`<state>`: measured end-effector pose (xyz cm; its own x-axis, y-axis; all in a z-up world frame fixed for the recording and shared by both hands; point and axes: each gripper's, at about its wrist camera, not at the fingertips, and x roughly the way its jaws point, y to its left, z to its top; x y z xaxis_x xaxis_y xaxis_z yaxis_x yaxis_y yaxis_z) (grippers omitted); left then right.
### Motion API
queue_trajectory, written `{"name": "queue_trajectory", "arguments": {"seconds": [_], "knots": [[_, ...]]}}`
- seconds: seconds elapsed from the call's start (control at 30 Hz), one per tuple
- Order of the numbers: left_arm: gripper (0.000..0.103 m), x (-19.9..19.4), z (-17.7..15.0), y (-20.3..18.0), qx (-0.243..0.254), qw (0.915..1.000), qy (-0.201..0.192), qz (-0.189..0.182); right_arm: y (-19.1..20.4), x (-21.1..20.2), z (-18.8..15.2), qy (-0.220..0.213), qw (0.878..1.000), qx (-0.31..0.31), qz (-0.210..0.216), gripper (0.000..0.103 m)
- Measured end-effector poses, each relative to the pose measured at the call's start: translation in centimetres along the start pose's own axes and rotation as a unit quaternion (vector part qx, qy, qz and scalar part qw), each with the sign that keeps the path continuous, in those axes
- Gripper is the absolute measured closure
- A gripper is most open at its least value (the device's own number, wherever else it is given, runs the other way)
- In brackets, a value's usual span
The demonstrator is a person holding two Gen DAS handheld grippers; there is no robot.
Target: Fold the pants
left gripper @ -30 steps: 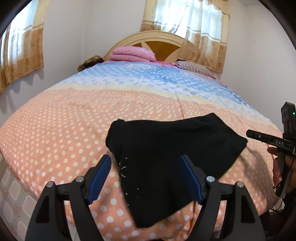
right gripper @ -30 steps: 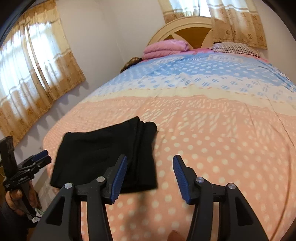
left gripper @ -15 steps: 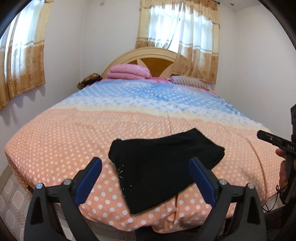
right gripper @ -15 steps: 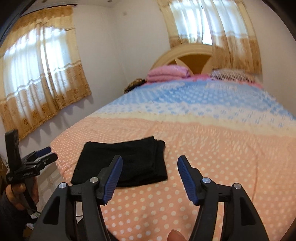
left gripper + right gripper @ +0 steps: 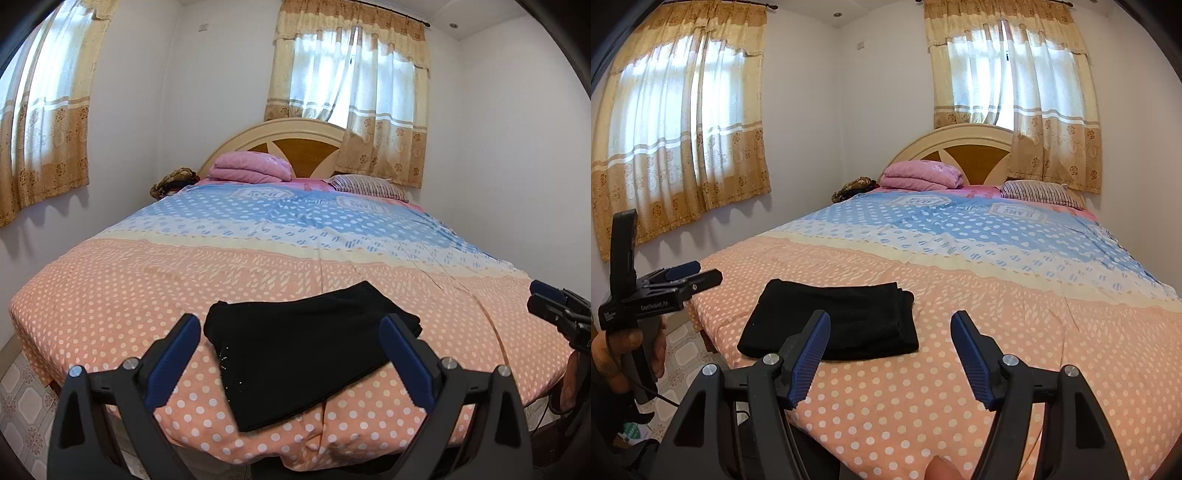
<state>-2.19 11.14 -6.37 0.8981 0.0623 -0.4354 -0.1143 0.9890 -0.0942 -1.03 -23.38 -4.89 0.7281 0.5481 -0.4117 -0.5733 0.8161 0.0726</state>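
The black pants (image 5: 303, 350) lie folded into a compact rectangle on the near corner of the bed (image 5: 258, 266), one end hanging slightly over the front edge. They also show in the right wrist view (image 5: 838, 321). My left gripper (image 5: 291, 343) is open and empty, held back from the bed with the pants seen between its fingers. My right gripper (image 5: 890, 332) is open and empty, above the bed edge to the right of the pants. Each gripper shows in the other's view: the right one (image 5: 554, 310) and the left one (image 5: 683, 275).
The bed has a polka-dot orange and blue cover. A pink folded blanket (image 5: 251, 170) and a striped pillow (image 5: 365, 184) lie by the headboard (image 5: 295, 144). Tiled floor (image 5: 18, 398) lies left of the bed. Curtained windows are on two walls.
Both grippers have pulled back and up from the pants, which now look smaller and farther. The left gripper's jaws have opened wider. The pants lie still.
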Motion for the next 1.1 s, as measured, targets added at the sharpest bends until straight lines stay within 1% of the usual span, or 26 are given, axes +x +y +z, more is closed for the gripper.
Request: {"name": "queue_trajectory", "arguments": {"seconds": [0.17, 0.27, 0.7, 1.1], "knots": [[0.003, -0.2, 0.0, 0.1, -0.004, 1.0000, -0.003, 0.001, 0.4, -0.3, 0.2, -0.005, 1.000, -0.003, 0.001, 0.034], [0.001, -0.5, 0.1, 0.1, -0.007, 0.9999, -0.007, 0.006, 0.3, -0.4, 0.2, -0.011, 1.000, -0.004, 0.003, 0.034], [0.001, -0.9, 0.3, 0.1, -0.004, 0.9999, -0.013, 0.007, 0.1, -1.1, 0.8, -0.021, 1.000, 0.006, 0.001, 0.033], [0.001, -0.9, 0.3, 0.2, -0.004, 0.9999, -0.012, 0.008, 0.1, -0.8, 0.6, -0.020, 1.000, 0.003, 0.003, 0.033]]}}
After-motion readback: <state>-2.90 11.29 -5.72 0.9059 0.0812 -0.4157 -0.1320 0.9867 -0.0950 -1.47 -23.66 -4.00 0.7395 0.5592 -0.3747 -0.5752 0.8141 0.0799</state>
